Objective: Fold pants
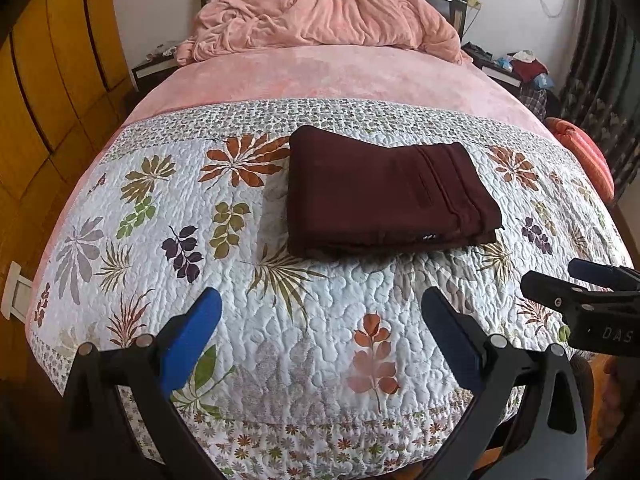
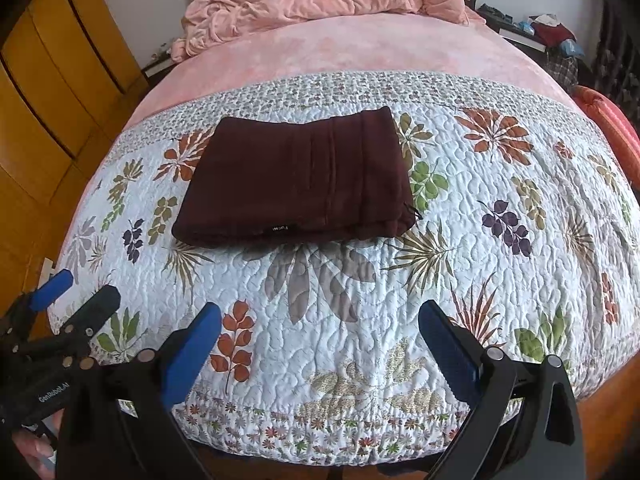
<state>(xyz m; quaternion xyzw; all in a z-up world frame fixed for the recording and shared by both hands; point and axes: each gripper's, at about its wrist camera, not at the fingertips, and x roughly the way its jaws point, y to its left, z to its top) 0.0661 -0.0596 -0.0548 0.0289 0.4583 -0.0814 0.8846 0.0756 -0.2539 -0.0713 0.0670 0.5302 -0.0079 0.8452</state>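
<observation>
The dark red pants (image 1: 390,196) were seen folded compactly on the quilt (image 1: 320,320), both the left gripper (image 1: 320,340) and right gripper (image 2: 320,344) spread empty nearby, folding judged done, only tidying needed.

Near quilt: bare patterned quilt (image 1: 320,320) between the bed's foot edge and the folded pants (image 1: 384,192); nothing stands on it
Left of pants: open quilt to the bed edge; wooden wardrobe (image 1: 52,80) beyond
Right of pants: open quilt; an orange cushion (image 1: 584,148) at the edge
Behind: flat pink sheet; heaped pink blanket (image 1: 320,16) blocks the headboard end
</observation>
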